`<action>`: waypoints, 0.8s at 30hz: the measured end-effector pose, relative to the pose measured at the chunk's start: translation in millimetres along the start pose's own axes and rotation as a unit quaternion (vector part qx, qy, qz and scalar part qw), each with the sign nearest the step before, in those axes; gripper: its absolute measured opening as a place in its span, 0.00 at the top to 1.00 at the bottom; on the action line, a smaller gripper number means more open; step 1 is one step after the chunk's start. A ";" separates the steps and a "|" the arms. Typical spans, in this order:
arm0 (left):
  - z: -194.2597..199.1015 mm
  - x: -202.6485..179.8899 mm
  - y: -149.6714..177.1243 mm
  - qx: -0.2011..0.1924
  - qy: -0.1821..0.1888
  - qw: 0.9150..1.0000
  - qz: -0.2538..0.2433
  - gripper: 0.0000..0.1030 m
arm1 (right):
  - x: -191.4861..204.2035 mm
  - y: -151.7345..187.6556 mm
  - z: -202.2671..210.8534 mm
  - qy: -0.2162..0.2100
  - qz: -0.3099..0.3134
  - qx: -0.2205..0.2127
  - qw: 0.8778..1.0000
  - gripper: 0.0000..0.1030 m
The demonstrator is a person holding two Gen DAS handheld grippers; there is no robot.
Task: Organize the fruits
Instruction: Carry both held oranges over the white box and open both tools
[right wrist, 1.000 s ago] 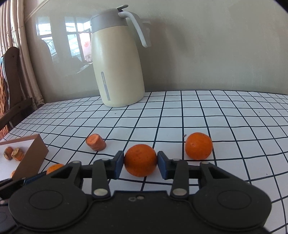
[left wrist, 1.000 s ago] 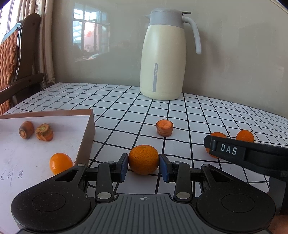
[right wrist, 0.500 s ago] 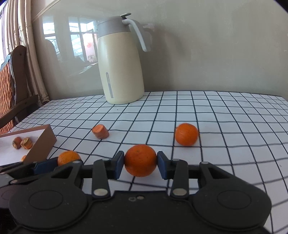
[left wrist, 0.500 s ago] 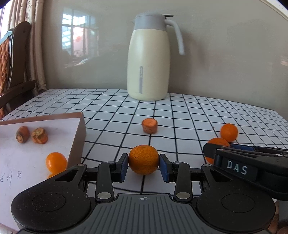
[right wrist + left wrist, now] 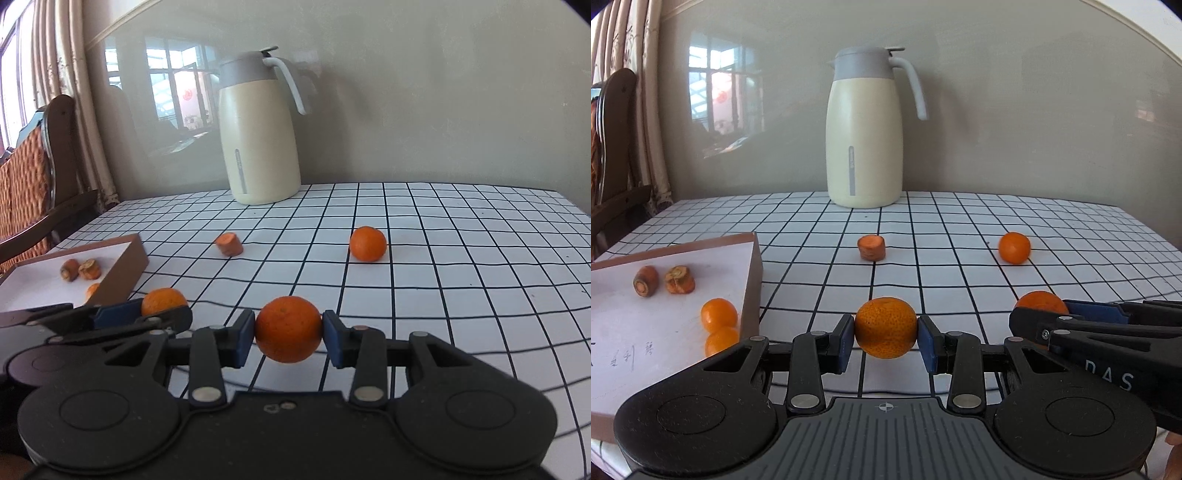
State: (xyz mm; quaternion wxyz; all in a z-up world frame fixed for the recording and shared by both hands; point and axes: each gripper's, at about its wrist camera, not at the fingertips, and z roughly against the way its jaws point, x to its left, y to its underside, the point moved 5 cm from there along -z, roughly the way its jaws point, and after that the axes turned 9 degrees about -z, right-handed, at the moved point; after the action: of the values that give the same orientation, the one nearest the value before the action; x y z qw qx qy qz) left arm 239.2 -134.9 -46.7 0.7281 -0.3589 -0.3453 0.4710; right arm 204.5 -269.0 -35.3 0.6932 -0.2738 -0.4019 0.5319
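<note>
L claw level above table, pinching orange btwn pads, R claw just to its right, level, pinching 2nd orange, box w/ fruit ahead-left, carrot chunk ahead, loose orange ahead-right, jug far back.

Plain beige wall w/ window reflection far left, curtains & dark wooden chair at left, grid-pattern tablecloth.

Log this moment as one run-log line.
left gripper: shut on tangerine | right gripper: shut on orange | box: two tangerines, two carrot pieces | tablecloth: loose tangerine, carrot piece
</note>
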 end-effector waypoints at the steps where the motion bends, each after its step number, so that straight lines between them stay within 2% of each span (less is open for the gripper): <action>1: 3.6 -0.2 0.6 -0.001 0.004 1.000 -0.001 0.64 | 0.7 1.7 3.3 -0.002 0.000 -0.001 1.000 0.70; 7: 32.4 4.3 -1.0 -0.025 0.001 1.000 -0.014 0.64 | 9.4 2.2 23.5 -0.020 -0.002 -0.018 1.000 0.70; 11: 50.0 16.2 -3.0 -0.041 -0.010 0.999 -0.006 0.64 | 21.8 -1.4 34.8 -0.037 0.000 -0.039 0.999 0.70; 16: 70.6 43.5 -5.5 -0.062 -0.038 0.997 0.010 0.64 | 42.4 -4.7 41.7 -0.064 0.010 -0.056 0.996 0.70; 24: 98.6 93.7 6.6 -0.074 -0.099 0.992 0.030 0.64 | 87.3 -3.1 38.3 -0.117 0.023 -0.071 0.990 0.70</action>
State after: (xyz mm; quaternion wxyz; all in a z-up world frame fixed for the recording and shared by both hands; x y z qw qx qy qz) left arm 183.2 -26.0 12.8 0.6473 -0.3741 -0.4384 0.4988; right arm 183.3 -188.1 10.7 0.6078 -0.2678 -0.5105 0.5462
